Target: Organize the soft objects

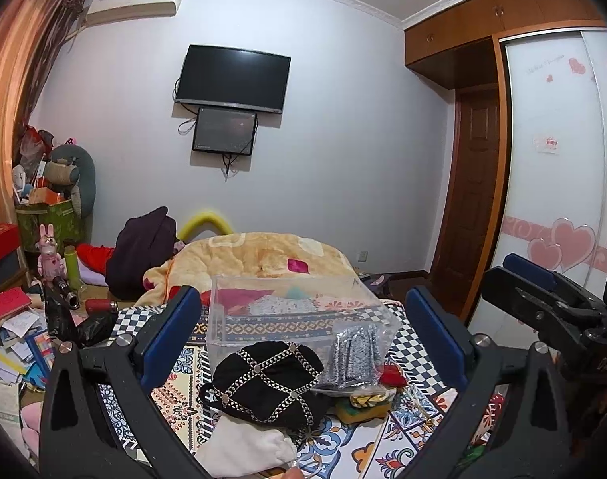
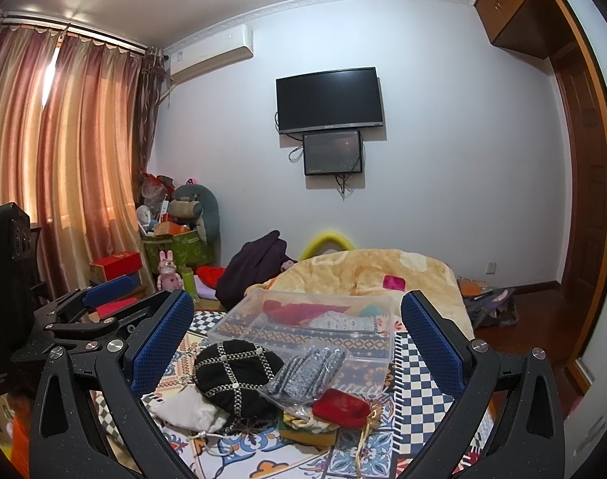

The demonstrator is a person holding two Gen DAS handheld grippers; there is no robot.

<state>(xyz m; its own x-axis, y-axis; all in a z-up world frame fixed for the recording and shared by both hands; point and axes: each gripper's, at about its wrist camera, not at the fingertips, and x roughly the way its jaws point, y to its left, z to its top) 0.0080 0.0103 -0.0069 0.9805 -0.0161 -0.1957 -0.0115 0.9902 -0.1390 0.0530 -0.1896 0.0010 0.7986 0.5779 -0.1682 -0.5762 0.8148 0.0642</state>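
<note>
A patterned cloth (image 2: 419, 391) covering a bed in a cluttered bedroom is seen below both cameras. The left gripper (image 1: 303, 343) and right gripper (image 2: 297, 343) are held with jaws spread wide, nothing between the pads. Nearest, between the fingers, a white drawstring pouch (image 2: 185, 405) is noted, touching a black studded cap (image 2: 235, 375). Just right of the cap, a clear bag of grey fabric (image 2: 303, 375) is recorded, with a red pouch (image 2: 341, 403) beside it. Beyond these, a clear plastic bin (image 2: 315, 327) holding a few folded cloths is observed. Farther off, a yellow blanket (image 2: 367, 271) and a wall-mounted television (image 2: 329, 99) are visible.
</note>
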